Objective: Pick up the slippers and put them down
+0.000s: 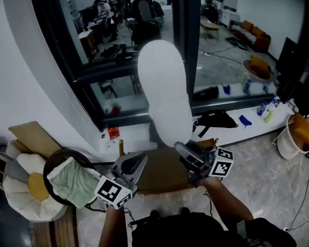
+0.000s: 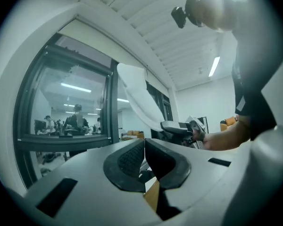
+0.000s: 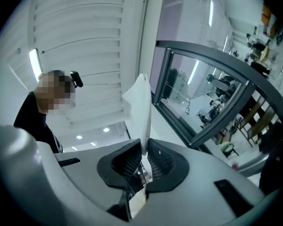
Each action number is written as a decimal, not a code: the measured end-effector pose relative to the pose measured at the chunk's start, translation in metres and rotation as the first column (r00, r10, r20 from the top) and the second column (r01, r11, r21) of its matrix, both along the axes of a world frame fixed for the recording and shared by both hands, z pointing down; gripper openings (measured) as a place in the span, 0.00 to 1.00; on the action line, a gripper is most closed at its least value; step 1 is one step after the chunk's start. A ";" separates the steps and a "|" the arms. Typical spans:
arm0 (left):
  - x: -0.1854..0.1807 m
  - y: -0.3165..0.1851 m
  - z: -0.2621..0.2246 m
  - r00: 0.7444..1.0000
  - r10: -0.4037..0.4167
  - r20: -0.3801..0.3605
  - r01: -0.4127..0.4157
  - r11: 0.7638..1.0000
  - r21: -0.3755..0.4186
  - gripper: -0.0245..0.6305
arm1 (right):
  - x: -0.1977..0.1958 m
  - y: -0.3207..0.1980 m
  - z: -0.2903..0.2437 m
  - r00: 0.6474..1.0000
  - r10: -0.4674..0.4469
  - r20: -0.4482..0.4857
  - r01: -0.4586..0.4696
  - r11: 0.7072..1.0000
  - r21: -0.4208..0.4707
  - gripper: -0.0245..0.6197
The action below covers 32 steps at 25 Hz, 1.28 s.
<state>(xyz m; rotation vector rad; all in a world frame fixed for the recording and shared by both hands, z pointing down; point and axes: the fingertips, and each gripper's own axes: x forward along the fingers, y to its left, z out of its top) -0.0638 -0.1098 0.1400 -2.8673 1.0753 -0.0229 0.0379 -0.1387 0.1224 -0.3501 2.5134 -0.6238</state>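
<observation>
Nearest the camera, the left gripper (image 1: 140, 162) (image 2: 144, 143) is held over the near left edge of the cardboard box (image 1: 162, 175); its jaws are pressed together and nothing is caught between them. A black-and-white square marker is carried on its cube (image 1: 113, 192), and another on the cube (image 1: 222, 162) of the right gripper (image 1: 179, 147) (image 3: 145, 147), which is held over the box's right half. The right gripper's jaws are nearly closed, pinched on the lower edge of a white slipper (image 1: 162, 86) (image 2: 137, 93) (image 3: 139, 107). The slipper is held in the air, standing upright above the box's far edge, its plain sole turned to the camera.

Left of the box a black basket (image 1: 52, 163) is seen with a green cloth (image 1: 74, 181) in it; further left lies a flower-shaped cushion (image 1: 26, 189). Right of the box, well apart, a white bucket (image 1: 284, 143) stands on the floor. Beyond the box a black bag (image 1: 213, 120) and small bottles (image 1: 268, 109) are set along a ledge; their labels are too small to be read. Behind the dark window frame (image 1: 181, 35), people (image 1: 144, 9) are seen in a further room.
</observation>
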 end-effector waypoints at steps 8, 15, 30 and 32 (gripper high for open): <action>0.008 0.017 -0.035 1.000 0.014 0.005 -0.014 0.995 0.096 0.06 | 0.001 0.014 -0.036 0.999 0.008 0.041 -0.012 0.995 0.098 0.11; 0.020 0.026 -0.044 0.999 0.036 0.006 -0.036 0.992 0.125 0.06 | 0.011 0.024 -0.043 0.999 0.025 0.046 -0.030 0.993 0.115 0.11; 0.017 0.025 -0.039 0.999 0.047 -0.011 -0.045 0.990 0.135 0.06 | 0.016 0.017 -0.027 0.998 0.061 0.033 -0.063 0.996 0.068 0.11; 0.019 0.023 -0.034 0.999 0.046 -0.012 -0.044 0.992 0.120 0.06 | 0.017 0.015 -0.020 0.998 0.057 0.032 -0.058 0.997 0.045 0.11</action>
